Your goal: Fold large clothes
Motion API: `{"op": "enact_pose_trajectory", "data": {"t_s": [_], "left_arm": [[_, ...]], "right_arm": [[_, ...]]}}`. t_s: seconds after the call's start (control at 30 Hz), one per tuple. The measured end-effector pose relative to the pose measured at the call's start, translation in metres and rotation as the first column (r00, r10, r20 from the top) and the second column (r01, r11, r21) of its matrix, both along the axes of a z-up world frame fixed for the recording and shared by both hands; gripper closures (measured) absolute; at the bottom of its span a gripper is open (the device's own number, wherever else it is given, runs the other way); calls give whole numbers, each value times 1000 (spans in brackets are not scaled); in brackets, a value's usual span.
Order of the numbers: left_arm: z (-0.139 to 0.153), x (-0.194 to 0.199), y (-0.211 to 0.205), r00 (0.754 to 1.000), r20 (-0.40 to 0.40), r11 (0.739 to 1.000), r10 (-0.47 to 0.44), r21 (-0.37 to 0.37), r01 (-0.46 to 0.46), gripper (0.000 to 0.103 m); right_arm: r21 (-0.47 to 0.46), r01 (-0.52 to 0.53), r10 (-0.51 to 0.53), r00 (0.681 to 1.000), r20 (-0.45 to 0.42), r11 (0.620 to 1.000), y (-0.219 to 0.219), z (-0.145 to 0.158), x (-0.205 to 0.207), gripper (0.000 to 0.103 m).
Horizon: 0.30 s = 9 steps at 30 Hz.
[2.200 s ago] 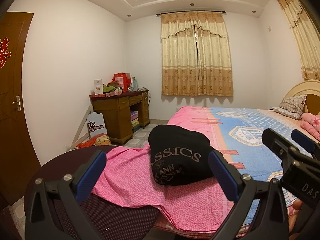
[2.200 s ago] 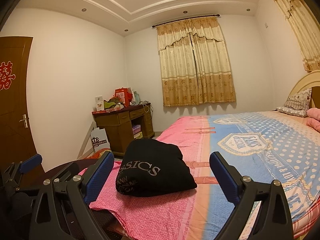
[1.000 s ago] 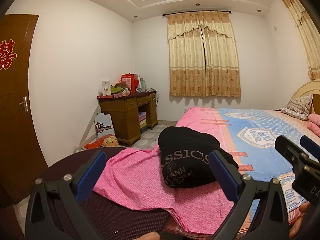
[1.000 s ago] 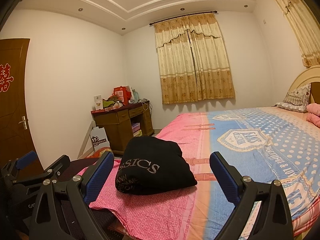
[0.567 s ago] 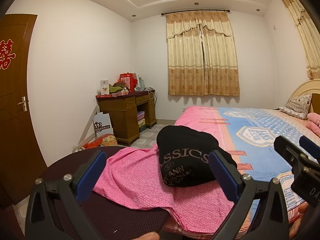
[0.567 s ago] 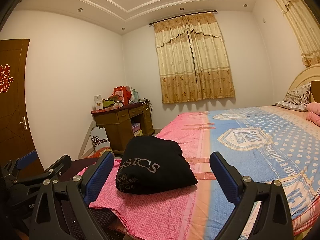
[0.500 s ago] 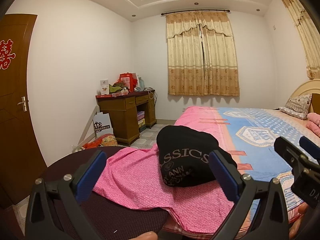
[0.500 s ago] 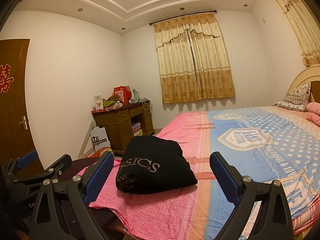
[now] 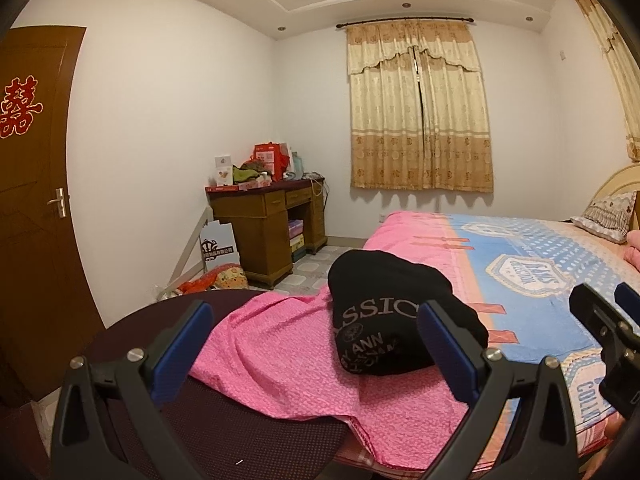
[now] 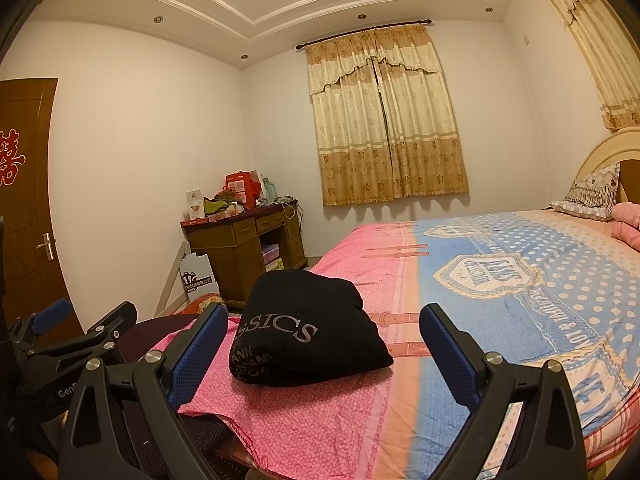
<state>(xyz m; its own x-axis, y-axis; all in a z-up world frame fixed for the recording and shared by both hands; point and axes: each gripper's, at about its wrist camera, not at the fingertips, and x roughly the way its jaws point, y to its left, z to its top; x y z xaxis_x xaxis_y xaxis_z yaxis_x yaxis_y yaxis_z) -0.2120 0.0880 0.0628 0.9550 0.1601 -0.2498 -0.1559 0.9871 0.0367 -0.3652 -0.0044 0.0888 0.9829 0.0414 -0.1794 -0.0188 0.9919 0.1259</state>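
A black garment with grey lettering (image 9: 396,312) lies folded into a compact bundle on the pink corner of the bed; it also shows in the right wrist view (image 10: 304,328). My left gripper (image 9: 316,344) is open and empty, held back from the bundle. My right gripper (image 10: 324,348) is open and empty, also short of the bundle. The right gripper shows at the right edge of the left wrist view (image 9: 600,320), and the left gripper at the left edge of the right wrist view (image 10: 80,340).
The bed (image 10: 500,280) has a pink and blue spread and pillows (image 10: 592,196) by the headboard. A dark round seat (image 9: 200,420) stands at the bed's corner under the pink cloth. A cluttered wooden desk (image 9: 272,216) stands by the far wall, a brown door (image 9: 32,200) at left.
Both grippers have drifted slightly, so the view has shifted a little. The black bundle lies where it was and both grippers stay open.
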Motion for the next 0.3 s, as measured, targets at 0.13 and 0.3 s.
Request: {"op": "enact_pose_trajectory", "data": {"t_s": [0.13,0.3], "left_arm": [[0,1,1,1000,-1,1000,-6,-2,6,0],[-1,5,4,1000,-23,1000,-5,3,5,0]], "right_arm": [[2,-2,2,1000,-2,1000,0,0,-1,6],[5,-5,5,1000,-7,1000,-1,-1,0,6]]}}
